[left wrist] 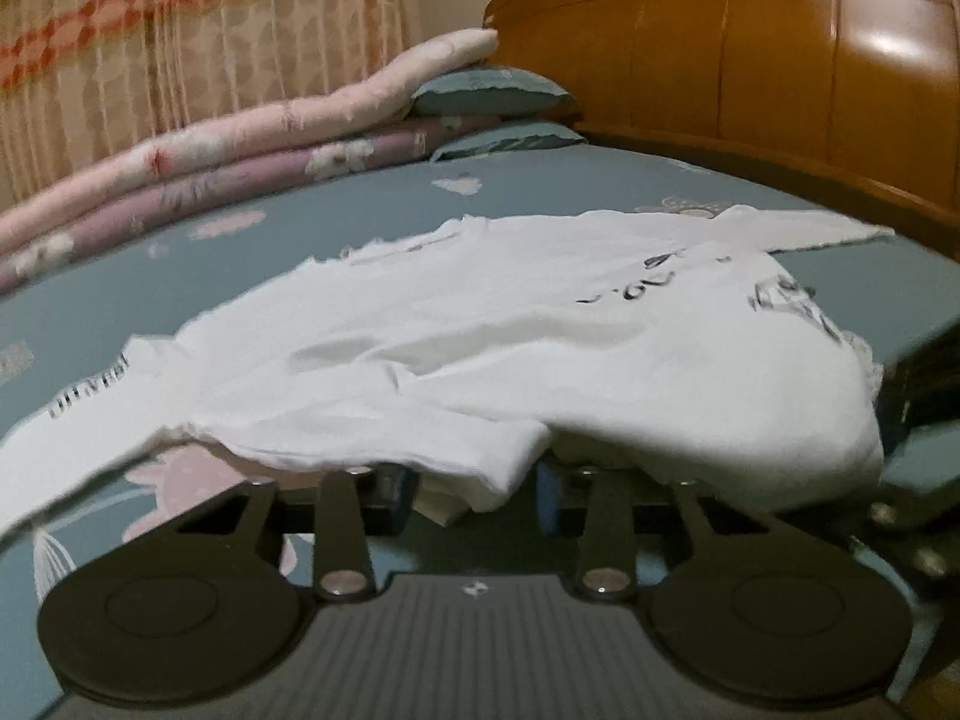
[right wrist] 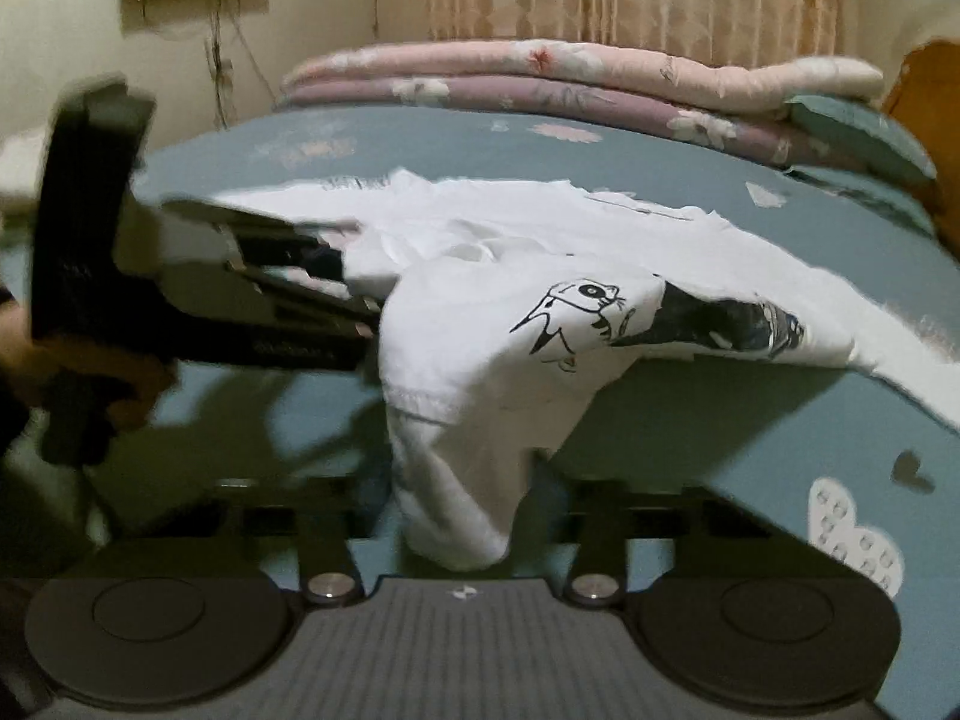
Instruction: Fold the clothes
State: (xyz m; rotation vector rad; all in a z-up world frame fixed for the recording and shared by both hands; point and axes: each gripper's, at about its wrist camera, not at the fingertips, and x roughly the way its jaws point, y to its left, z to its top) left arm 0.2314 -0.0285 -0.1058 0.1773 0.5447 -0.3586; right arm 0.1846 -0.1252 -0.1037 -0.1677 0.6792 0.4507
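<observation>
A white cotton T-shirt with black cartoon prints [left wrist: 480, 336] lay spread on a teal bedsheet patterned with pale hearts and flowers [left wrist: 372, 240], near a stack of folded pink and mauve quilts [left wrist: 252, 150]. The left gripper [left wrist: 480, 480] had its jaws pinched on the shirt's near edge. The right gripper [right wrist: 462, 510] (its fingers mostly hidden under cloth) was clamped on a hanging corner of that same shirt

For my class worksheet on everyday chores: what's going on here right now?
A person is folding a white T-shirt on a bed with a blue-grey sheet, using a handheld gripper in each hand. The left gripper and the right gripper each pinch an edge of the shirt. Folded quilts lie behind.
</observation>
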